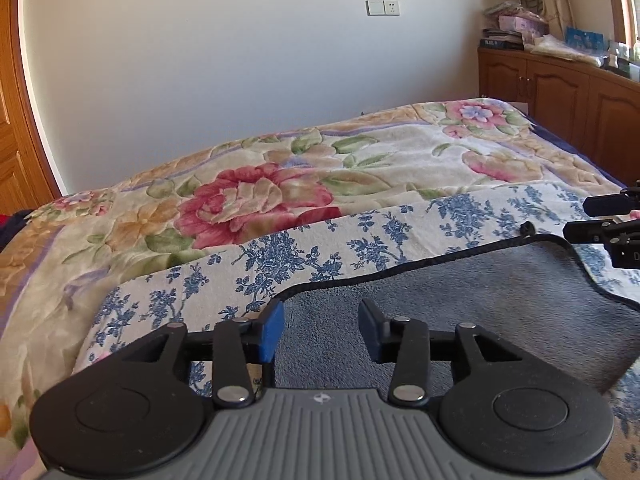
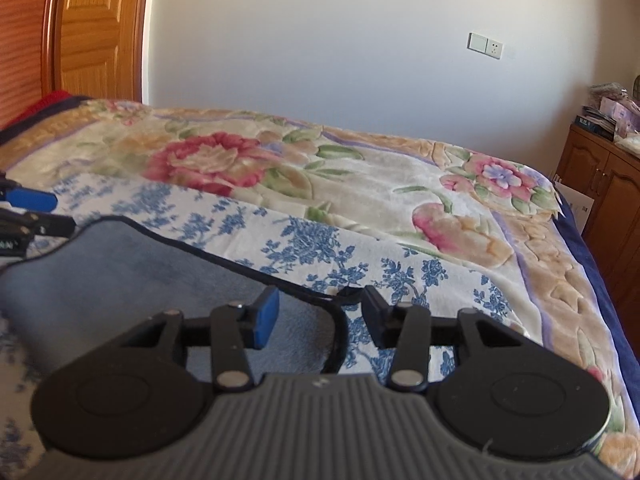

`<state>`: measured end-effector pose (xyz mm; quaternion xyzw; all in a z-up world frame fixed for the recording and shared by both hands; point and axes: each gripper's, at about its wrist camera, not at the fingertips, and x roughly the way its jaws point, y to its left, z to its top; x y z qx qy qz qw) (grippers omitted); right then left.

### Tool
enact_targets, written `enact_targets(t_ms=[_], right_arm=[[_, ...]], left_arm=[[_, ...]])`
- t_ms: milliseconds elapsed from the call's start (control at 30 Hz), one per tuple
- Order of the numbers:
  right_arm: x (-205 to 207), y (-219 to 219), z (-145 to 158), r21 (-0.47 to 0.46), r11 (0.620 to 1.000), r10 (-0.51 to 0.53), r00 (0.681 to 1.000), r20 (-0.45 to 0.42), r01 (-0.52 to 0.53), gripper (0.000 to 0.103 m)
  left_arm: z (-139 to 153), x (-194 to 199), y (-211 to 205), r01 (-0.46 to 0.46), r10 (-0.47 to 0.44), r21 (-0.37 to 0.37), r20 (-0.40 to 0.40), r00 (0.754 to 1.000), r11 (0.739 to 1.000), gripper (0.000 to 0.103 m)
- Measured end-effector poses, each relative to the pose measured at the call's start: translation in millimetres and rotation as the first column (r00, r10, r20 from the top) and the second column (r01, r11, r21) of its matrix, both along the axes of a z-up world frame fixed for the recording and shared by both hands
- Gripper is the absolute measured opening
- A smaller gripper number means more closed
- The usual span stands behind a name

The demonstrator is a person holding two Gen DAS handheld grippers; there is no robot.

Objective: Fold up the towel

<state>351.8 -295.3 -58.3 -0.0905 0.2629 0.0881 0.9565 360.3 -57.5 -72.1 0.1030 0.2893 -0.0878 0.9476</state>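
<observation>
A grey-blue towel [image 1: 460, 300] with a dark hem lies flat on a white cloth with blue flowers [image 1: 320, 248] on the bed. My left gripper [image 1: 320, 330] is open, its jaws astride the towel's far left corner. The towel also shows in the right wrist view [image 2: 120, 272]. My right gripper [image 2: 320, 318] is open over the towel's far right corner, where a small dark loop [image 2: 348, 292] sticks out. Each gripper shows in the other's view, the right one [image 1: 592, 218] at the right edge and the left one [image 2: 44, 212] at the left edge, both open.
A floral blanket [image 1: 280, 184] covers the bed under the cloth. A white wall with a socket [image 1: 383, 8] lies behind. A wooden cabinet [image 1: 560, 92] with clutter on top stands at the right, a wooden door [image 2: 96, 28] at the left.
</observation>
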Motion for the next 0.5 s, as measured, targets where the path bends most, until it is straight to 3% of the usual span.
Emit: enact_targets(t_ms=[133, 233, 400, 500], right_arm=[[-18, 4, 12, 0.036, 0.999, 0.005, 1.000, 0.000, -0.005, 0.047], [-30, 9, 18, 0.050, 0.999, 0.009, 1.000, -0.002, -0.009, 0.047], [-52, 13, 25, 0.072, 0.997, 0.019, 1.000, -0.006, -0.019, 0.047], [-64, 14, 30, 0.080, 0.997, 0.023, 1.000, -0.007, -0.022, 0.047]], left_arm=[[14, -15, -1, 0.004, -0.004, -0.007, 0.007, 1.000, 1.000, 0.050], [26, -27, -2, 0.002, -0.002, -0.007, 0.026, 1.000, 1.000, 0.059], [39, -51, -2, -0.016, 0.017, -0.016, 0.066, 0.998, 1.000, 0.084], [44, -62, 0, -0.019, 0.021, -0.030, 0.063, 0.998, 0.999, 0.085]])
